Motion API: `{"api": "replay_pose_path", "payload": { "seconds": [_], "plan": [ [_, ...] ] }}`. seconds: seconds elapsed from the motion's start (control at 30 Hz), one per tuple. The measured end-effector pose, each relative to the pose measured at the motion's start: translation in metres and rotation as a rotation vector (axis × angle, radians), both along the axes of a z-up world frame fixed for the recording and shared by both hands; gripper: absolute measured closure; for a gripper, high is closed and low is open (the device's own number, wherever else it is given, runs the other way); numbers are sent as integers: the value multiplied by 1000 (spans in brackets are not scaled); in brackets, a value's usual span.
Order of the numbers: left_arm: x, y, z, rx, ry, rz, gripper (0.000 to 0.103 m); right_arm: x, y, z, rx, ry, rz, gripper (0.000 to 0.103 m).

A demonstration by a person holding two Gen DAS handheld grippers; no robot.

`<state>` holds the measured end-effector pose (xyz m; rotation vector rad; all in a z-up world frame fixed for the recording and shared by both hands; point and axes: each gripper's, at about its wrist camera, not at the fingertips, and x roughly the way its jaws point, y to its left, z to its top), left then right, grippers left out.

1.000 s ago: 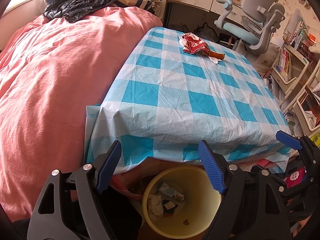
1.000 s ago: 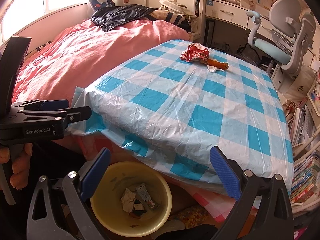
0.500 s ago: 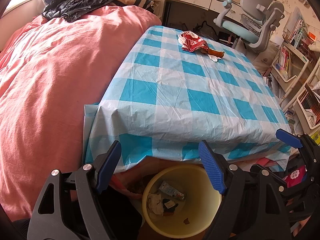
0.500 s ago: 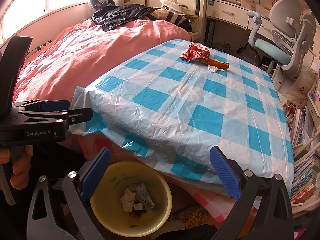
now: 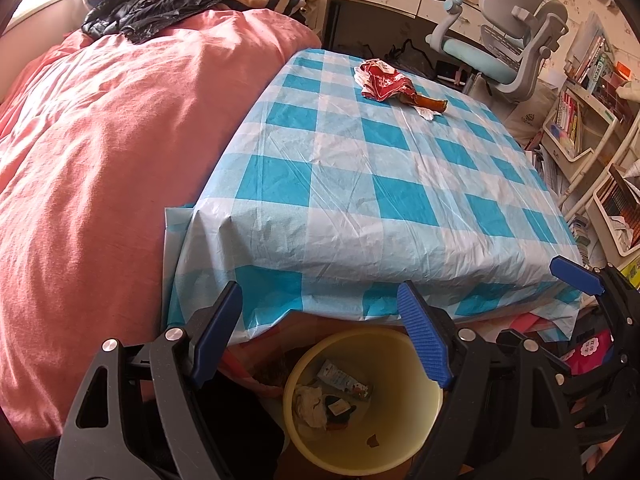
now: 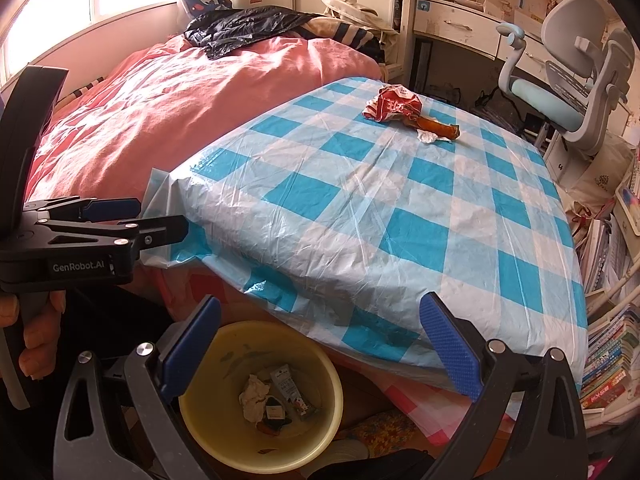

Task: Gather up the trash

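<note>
A crumpled red wrapper [image 5: 382, 80] [image 6: 394, 104] lies at the far end of the blue-checked table [image 5: 360, 184] [image 6: 400, 208]. A brown bottle-like piece [image 5: 430, 102] [image 6: 438, 127] and a white tissue scrap [image 5: 426, 113] [image 6: 430, 137] touch it. Below the table's near edge stands a yellow bin [image 5: 400, 400] [image 6: 240, 352] holding a tissue wad and small wrappers. My left gripper [image 5: 318, 296] hangs open and empty over the bin. Beside it, my right gripper [image 6: 320, 304] is also open and holds nothing.
A pink-covered bed [image 5: 100, 140] with a black jacket [image 5: 160, 4] runs along the table's left side. A grey office chair [image 5: 516, 44] and a desk stand behind the table. Book shelves [image 6: 612, 344] crowd the right. A hand [image 6: 36, 344] grips the left gripper's handle.
</note>
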<state>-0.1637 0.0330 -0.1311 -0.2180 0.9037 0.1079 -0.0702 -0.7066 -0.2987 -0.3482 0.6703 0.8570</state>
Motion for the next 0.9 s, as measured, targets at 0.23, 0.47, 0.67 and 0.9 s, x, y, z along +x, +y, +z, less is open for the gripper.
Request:
{"api": "replay_pose_path", "payload": {
  "seconds": [0.23,0.47,0.67,0.9],
  "plan": [
    [1,-2,3,-6,-12,-6,26,2,0,1,11,6,2,8],
    [19,7,30,-18,-67,-15,25,37,-15,22,72,36,-78,8],
    [71,13,46,-7,-76,-19,24,86,-13,36,56,30,-131,8],
    [165,11,49,-1,-74,-27,24,142,2,33,36,40,-150,8]
  ]
}}
